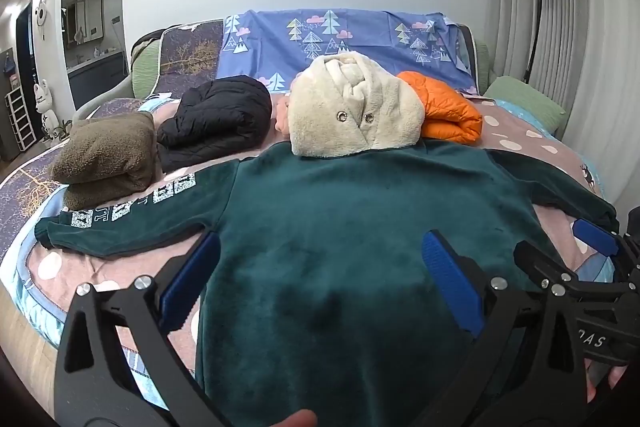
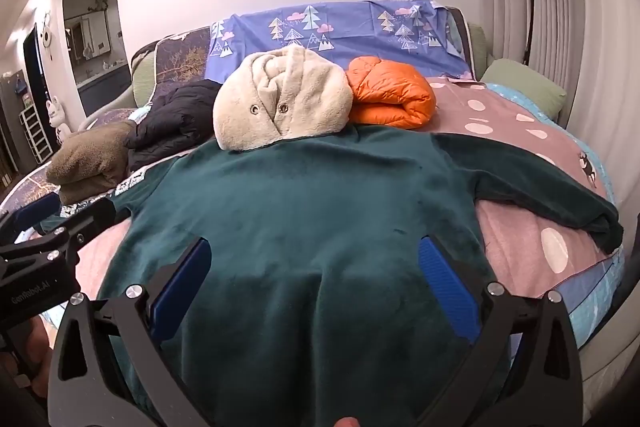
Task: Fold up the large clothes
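A dark green fleece top (image 1: 332, 219) lies spread flat on the bed, back up, sleeves out to both sides; the left sleeve (image 1: 120, 219) carries white printed letters. It also fills the right wrist view (image 2: 320, 211). My left gripper (image 1: 320, 267) is open above the top's lower body, toward its left side. My right gripper (image 2: 316, 275) is open above the lower body, toward its right side, and shows at the right edge of the left wrist view (image 1: 560, 247). Neither holds cloth.
Folded clothes line the far side of the bed: a brown fleece (image 1: 104, 159), a black jacket (image 1: 216, 119), a cream fleece (image 1: 352, 107) resting on the top's collar, an orange puffer (image 1: 448, 107). A green pillow (image 1: 524, 99) and a floor lamp (image 1: 536, 19) stand at the right.
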`<state>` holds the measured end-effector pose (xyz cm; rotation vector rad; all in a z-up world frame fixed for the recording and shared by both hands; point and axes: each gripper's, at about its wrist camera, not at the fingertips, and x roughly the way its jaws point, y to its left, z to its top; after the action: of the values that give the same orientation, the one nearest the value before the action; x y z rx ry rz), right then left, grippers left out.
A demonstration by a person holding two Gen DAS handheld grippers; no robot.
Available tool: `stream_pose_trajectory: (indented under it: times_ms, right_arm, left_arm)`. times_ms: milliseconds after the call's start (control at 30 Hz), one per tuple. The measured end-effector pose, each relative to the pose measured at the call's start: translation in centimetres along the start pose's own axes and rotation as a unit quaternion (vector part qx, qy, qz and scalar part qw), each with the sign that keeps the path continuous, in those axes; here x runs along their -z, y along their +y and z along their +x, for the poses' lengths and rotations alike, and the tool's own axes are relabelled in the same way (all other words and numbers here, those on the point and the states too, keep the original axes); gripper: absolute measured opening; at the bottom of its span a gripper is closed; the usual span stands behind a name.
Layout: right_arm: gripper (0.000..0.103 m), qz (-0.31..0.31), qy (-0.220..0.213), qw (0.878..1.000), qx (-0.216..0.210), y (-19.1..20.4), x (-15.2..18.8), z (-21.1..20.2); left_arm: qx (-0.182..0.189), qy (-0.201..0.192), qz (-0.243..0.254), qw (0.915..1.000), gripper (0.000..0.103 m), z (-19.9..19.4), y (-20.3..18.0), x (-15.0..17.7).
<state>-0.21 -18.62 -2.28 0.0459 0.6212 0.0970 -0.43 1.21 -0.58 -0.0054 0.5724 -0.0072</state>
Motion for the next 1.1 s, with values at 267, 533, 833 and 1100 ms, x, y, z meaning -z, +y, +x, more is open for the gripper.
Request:
stream_pose_trajectory:
  times_ms: [267, 533, 833, 1100]
  right_arm:
    - [0.102, 0.009, -0.006, 1.0, -0.019, -0.2, 0.1, -0.3]
    - [0.102, 0.004, -0.006, 1.0, -0.021, 0.5, 0.0, -0.3]
    - [0.102, 0.003, -0.006, 1.0, -0.022, 0.5, 0.0, -0.3]
    - [0.102, 0.005, -0.006, 1.0, -0.023, 0.6, 0.1, -0.2]
  left_arm:
    - [0.004, -0.007, -0.004, 1.0, 0.101, -1.0, 0.0, -0.5]
    - [0.007, -0.004, -0.007, 0.9999, 0.101, -0.9, 0.3, -0.5]
    - [0.011, -0.003, -0.01, 0.9999, 0.101, -0.7, 0.7, -0.3]
    - [0.013, -0.003, -0.009, 0.9999, 0.101, -0.3, 0.7, -0.4]
